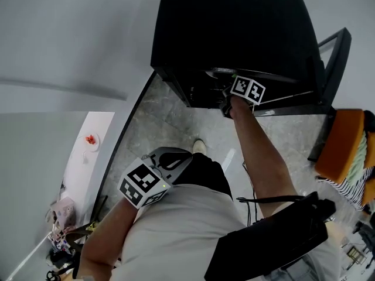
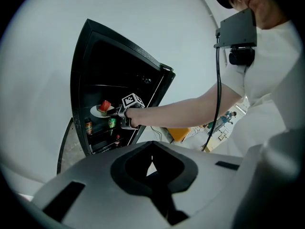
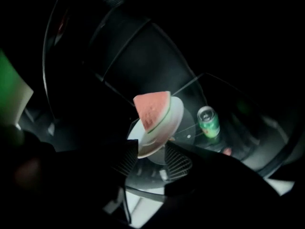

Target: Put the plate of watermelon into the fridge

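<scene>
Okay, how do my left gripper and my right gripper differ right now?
The right gripper reaches into the black fridge; the left gripper is held by the person's torso, outside it. The right gripper's jaws stand apart with the rim of the watermelon plate between them; the left gripper's jaws look together, holding nothing. Both bear a marker cube.

We stand on a grey, veined stone floor (image 1: 167, 119) beside a plain pale wall (image 1: 64, 34), all evenly lit. At our left we see a narrow white counter (image 1: 82, 157), and at our right an orange cushion (image 1: 338, 144) on a dark-framed seat.
</scene>
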Available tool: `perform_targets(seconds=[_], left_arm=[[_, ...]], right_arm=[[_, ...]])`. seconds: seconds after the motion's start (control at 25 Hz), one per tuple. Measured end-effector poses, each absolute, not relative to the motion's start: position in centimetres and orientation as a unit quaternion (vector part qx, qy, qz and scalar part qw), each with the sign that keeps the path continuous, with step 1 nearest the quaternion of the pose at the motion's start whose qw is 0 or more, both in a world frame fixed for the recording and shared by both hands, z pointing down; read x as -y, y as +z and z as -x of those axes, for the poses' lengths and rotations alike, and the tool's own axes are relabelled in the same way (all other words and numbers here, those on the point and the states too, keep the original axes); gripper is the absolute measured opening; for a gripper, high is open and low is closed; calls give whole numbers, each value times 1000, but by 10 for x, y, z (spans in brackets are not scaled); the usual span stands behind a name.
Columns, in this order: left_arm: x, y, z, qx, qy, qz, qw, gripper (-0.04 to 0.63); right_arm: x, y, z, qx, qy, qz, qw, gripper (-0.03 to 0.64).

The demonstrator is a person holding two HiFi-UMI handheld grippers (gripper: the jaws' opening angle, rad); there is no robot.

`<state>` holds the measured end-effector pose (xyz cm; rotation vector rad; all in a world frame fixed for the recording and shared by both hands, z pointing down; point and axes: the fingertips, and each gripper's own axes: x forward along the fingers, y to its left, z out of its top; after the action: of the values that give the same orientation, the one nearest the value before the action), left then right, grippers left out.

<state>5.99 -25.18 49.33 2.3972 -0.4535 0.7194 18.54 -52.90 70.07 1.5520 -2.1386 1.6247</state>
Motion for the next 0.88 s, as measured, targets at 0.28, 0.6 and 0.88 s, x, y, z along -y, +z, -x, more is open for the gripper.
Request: perform_targets(seconds=[0.28,0.6,0.88], left_arm=[[248,495,-57,171,270,-899,300,12],[244,494,-55,176,268,-897,305,12],[238,489,-49,180,263,-898,304,12]], right_arm=[[523,708,-183,729,446,-500,139,259],[515,712,-172,743,390,-492,232,322],[504,713,-173,734,394,-492,254,322]])
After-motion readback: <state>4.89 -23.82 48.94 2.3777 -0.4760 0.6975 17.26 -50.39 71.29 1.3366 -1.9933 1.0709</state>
